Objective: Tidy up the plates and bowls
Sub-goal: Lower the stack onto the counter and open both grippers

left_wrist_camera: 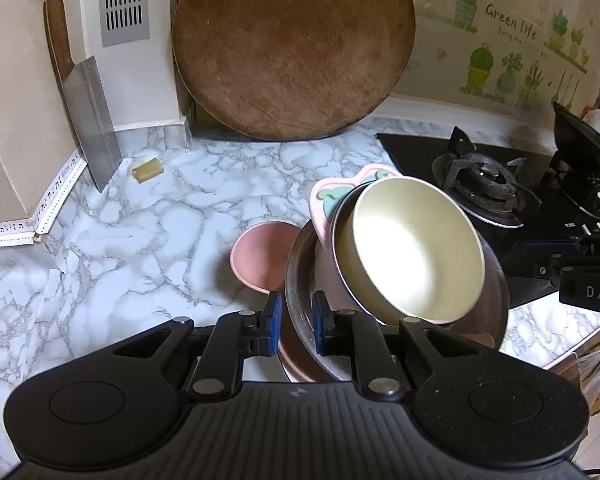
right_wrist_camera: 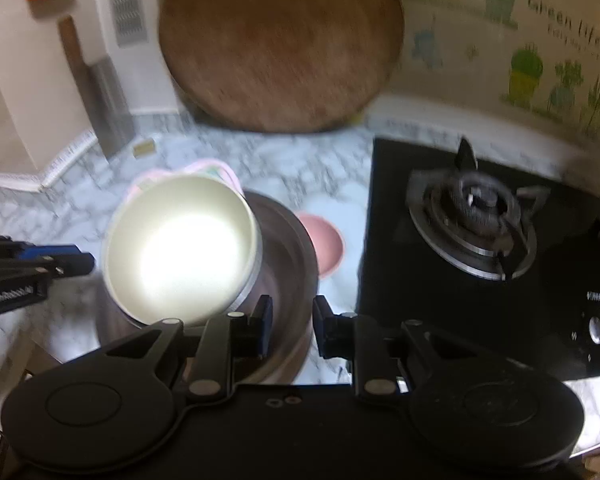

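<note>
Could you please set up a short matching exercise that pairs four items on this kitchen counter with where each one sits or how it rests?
Items:
1. cream bowl
2. small pink bowl
3. cleaver
4. round wooden board

Places:
A. standing against the left wall, blade down
B. tilted inside the steel bowl
C. leaning on the back wall
D. alone on the marble counter, beside the steel bowl

Pairs: 1-B, 2-D, 3-A, 4-C
</note>
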The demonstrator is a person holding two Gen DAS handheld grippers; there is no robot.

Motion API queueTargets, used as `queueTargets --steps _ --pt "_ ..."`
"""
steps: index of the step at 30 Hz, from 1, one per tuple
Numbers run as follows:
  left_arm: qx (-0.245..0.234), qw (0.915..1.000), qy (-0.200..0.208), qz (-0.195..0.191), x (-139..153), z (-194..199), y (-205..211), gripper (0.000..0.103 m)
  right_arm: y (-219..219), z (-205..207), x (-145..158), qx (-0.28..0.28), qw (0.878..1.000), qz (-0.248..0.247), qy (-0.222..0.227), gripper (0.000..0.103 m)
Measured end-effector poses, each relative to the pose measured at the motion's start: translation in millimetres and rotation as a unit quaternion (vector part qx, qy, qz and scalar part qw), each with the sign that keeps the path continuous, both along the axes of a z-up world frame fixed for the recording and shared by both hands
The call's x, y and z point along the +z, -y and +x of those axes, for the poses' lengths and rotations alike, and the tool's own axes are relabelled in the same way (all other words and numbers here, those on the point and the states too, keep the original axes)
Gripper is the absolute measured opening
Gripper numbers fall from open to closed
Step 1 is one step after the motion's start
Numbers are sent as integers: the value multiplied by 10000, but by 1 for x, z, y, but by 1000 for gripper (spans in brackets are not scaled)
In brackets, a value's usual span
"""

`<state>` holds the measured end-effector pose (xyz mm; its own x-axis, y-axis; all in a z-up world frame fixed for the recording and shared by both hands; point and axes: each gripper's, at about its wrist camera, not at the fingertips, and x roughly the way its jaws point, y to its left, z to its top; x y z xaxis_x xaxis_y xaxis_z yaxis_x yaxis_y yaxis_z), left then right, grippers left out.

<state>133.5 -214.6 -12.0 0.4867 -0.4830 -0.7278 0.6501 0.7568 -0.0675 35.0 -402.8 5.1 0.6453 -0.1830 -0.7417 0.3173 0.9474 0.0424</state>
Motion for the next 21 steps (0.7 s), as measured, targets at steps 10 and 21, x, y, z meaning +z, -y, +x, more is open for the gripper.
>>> queueTargets --steps 10,21 --pt "-51 9993 313 -200 19 -21 -26 54 -29 -15 21 213 9981 -169 562 22" --pt "-52 9987 314 -411 32 -43 -56 70 -58 -31 31 313 9955 -206 865 84"
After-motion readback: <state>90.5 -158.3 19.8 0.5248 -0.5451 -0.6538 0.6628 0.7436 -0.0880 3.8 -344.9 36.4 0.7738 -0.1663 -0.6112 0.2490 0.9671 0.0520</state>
